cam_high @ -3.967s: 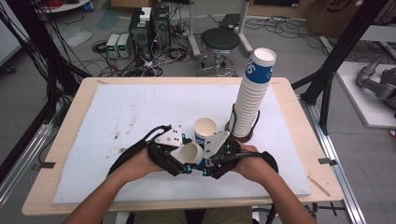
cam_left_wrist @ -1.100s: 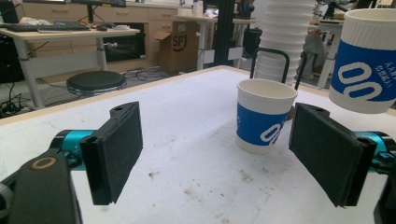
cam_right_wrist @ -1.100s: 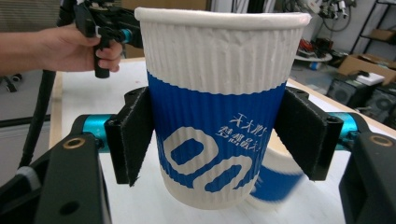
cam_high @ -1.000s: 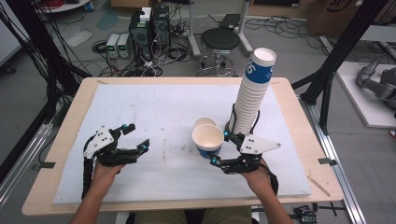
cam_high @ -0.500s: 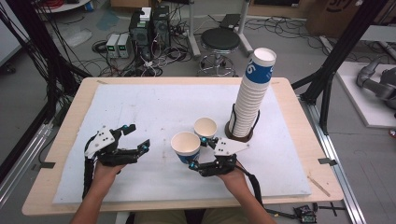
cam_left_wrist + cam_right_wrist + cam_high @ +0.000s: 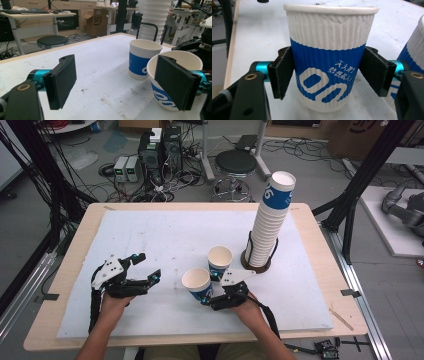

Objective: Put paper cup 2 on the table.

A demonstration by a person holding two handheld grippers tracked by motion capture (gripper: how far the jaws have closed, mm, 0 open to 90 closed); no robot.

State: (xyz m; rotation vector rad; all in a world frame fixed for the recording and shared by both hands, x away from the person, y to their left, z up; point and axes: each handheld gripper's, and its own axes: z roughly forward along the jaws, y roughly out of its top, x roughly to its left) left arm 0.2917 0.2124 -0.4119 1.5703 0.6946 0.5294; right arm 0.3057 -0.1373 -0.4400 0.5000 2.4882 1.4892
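Right gripper (image 6: 207, 295) fingers grasping paper cup (image 6: 196, 284); left gripper (image 6: 149, 268) fingers released, empty.

Held cup (image 6: 329, 65) between the right gripper (image 6: 329, 72) jaws: white Chinese characters on its blue band, too small to read for sure, with big rounded white shapes below, maybe "00". Cup stack (image 6: 272, 220) beyond that gripper: white digit on the top cup's blue band, looks like "6". Cardboard box (image 6: 98, 21) far ahead of the left gripper (image 6: 120, 82): "SF" logo.
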